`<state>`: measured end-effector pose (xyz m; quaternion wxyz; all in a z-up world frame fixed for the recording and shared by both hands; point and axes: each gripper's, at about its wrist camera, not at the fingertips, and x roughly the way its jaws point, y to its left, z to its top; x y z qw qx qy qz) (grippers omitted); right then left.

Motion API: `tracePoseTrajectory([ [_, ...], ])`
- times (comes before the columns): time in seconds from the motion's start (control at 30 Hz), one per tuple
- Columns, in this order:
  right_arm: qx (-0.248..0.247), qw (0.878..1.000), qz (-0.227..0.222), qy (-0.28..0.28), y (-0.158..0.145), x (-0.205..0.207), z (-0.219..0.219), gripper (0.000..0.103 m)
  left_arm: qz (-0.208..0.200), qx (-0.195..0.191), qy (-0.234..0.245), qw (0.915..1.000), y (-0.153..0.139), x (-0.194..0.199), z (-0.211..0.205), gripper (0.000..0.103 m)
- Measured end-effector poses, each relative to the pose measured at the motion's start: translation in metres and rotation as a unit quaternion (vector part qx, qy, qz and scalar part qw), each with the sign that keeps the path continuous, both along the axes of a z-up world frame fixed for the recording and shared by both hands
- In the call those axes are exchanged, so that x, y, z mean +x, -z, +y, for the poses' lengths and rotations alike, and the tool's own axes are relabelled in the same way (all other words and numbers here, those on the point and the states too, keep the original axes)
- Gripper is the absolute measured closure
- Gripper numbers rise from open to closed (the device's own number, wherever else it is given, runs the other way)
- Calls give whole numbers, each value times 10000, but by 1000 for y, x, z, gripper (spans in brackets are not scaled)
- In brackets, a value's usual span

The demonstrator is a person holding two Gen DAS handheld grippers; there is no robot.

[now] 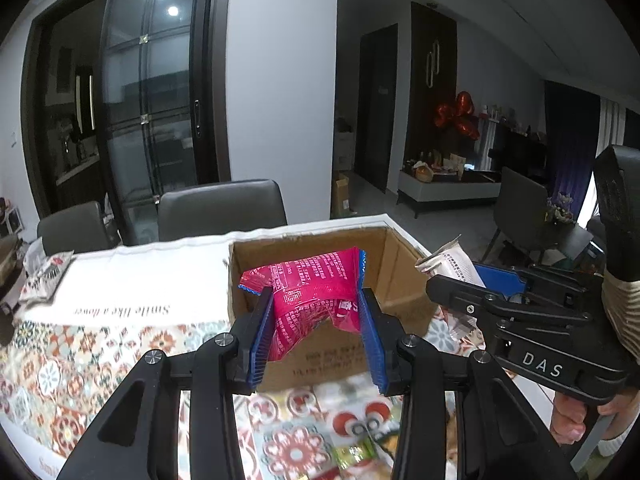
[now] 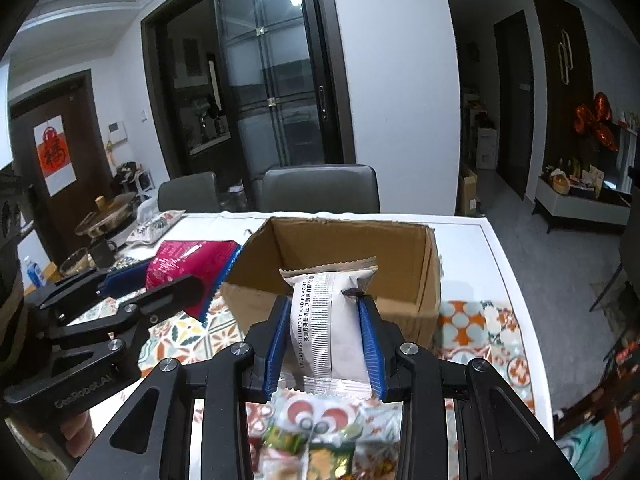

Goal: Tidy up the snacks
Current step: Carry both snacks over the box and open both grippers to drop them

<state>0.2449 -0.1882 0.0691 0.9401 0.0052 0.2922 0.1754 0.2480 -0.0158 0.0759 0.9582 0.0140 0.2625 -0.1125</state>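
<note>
A: What does the left hand-held gripper [image 1: 316,320] have?

B: A pink packet [image 1: 310,300]. Its blue pads press on both sides of the packet, which is crumpled between them and held up in the air in front of the box [image 1: 404,264].

A: And the right hand-held gripper [image 2: 326,332]?

B: It is clamped on a white packet [image 2: 332,320] with black print down its length. That packet stands upright between the pads, its crimped top edge level with the box's open mouth.

A: Where is the box?

B: On the desk [image 2: 480,252], on a cloth [image 1: 80,344] with a red and teal tile pattern. Its flaps are open, and the inside that shows looks bare. From the right wrist view the pink packet hangs to the left of the box, outside it.

A: Any other snacks?

B: Several packets [image 2: 316,440] lie on the cloth below the grippers, blurred. One more packet [image 1: 50,270] lies at the desk's far left end.

A: Anything behind?

B: Two grey chairs [image 2: 320,188] at the far side of the desk.
</note>
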Motion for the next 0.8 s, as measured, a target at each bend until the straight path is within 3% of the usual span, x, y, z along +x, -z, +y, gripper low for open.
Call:
tracePoseTrajectory([
  [0.2, -91, 9999, 47, -32, -2, 32, 3, 67, 18, 90, 35, 10000, 2, 30, -1, 63],
  [0.53, -89, 9996, 260, -81, 7, 79, 4, 67, 489, 15, 4, 9988, 16, 76, -4, 62],
  [0.67, -43, 9994, 327, -56, 14, 90, 2, 67, 599, 145, -64, 9981, 22, 91, -5, 57],
  [0.73, -117, 9992, 372, -47, 17, 94, 3, 59, 629, 183, -105, 9978, 23, 94, -6, 56],
  [0.8, -153, 9993, 349, 3, 19, 94, 3, 44, 658, 207, -147, 9975, 24, 92, -6, 47],
])
